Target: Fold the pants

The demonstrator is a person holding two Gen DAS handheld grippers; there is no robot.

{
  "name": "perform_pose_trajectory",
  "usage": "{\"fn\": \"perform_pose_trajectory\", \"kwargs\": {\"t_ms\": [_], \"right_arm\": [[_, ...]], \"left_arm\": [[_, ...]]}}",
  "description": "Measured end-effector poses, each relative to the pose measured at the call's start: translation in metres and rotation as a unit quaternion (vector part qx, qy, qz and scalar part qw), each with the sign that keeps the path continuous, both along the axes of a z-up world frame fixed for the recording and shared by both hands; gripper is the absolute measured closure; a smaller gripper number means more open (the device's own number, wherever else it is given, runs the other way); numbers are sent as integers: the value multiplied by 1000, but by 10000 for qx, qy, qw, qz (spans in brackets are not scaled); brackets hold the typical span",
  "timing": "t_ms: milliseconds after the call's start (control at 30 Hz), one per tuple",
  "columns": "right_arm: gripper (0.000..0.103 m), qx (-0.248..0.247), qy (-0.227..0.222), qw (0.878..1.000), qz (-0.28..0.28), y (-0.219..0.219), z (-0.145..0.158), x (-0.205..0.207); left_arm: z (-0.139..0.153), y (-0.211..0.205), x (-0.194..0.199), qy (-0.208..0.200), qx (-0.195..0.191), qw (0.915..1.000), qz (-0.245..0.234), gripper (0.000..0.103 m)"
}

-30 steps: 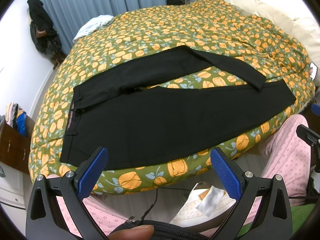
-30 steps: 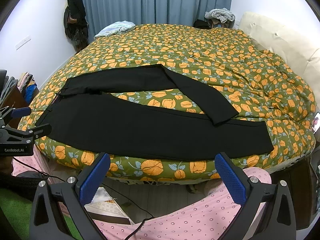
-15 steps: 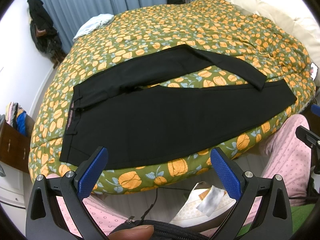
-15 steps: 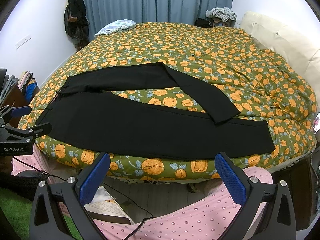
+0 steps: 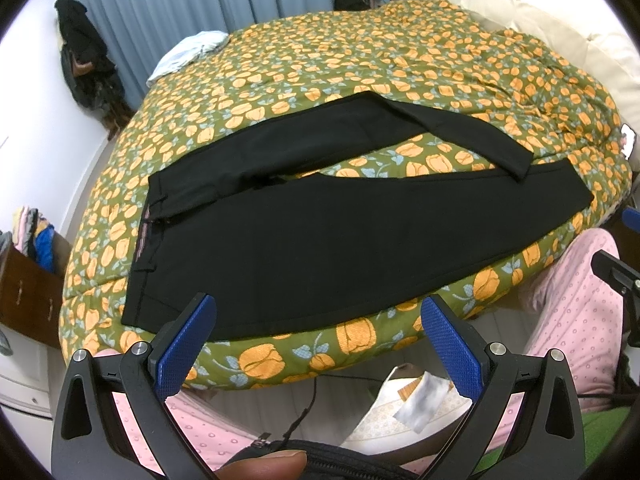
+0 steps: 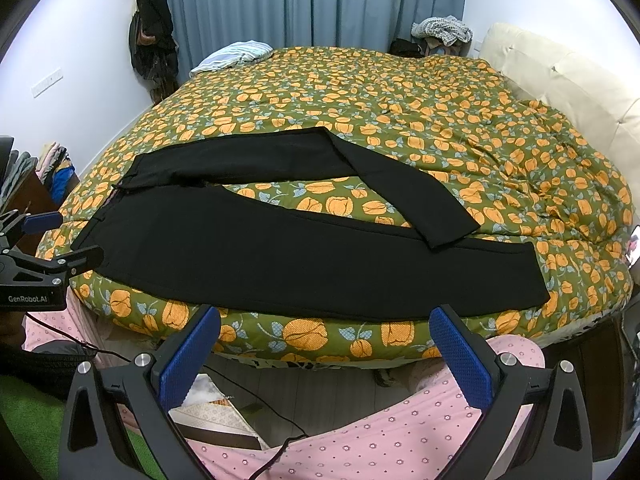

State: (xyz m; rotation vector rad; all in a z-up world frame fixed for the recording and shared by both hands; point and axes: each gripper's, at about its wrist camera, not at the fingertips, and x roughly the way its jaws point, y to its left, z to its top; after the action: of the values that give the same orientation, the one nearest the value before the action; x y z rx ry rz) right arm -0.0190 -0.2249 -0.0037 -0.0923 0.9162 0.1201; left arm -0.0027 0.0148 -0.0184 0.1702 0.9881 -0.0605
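Observation:
Black pants [image 5: 320, 236] lie flat on a bed with a green quilt printed with orange tulips [image 5: 400, 52]. The waistband is at the left; the near leg runs along the bed's front edge, and the far leg bends so its cuff overlaps the near leg at the right. They show the same way in the right wrist view [image 6: 280, 248]. My left gripper [image 5: 316, 340] is open and empty, held off the bed's front edge near the waist end. My right gripper [image 6: 324, 344] is open and empty, held off the front edge near the middle of the near leg.
The person's pink-pyjama legs [image 6: 360, 440] are below both grippers. A cream headboard [image 6: 560, 80] is at the right, grey-blue curtains [image 6: 312, 0] behind. A pale garment [image 6: 232, 56] lies on the far left of the bed. A wooden dresser [image 5: 28, 280] with clothes stands left.
Both grippers stay open. The right wrist view has shifted very slightly; the pants have not moved.

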Motion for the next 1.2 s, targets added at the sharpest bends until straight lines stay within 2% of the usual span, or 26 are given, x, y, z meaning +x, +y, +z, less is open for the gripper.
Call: {"fn": "perform_pose_trajectory", "kwargs": {"t_ms": [500,1000,1200], "right_arm": [[0,52,-273,9996,26,6,11,0],[0,194,-350,9992,35,3,14,1],[0,417,-476,9980,54,1,16,-1]], "left_arm": [[12,-3,3,-24,67,10000,44,1],[14,-1,3,-43,67,9999,107,1],[13,2,5,-12,45,9999,165,1]]}}
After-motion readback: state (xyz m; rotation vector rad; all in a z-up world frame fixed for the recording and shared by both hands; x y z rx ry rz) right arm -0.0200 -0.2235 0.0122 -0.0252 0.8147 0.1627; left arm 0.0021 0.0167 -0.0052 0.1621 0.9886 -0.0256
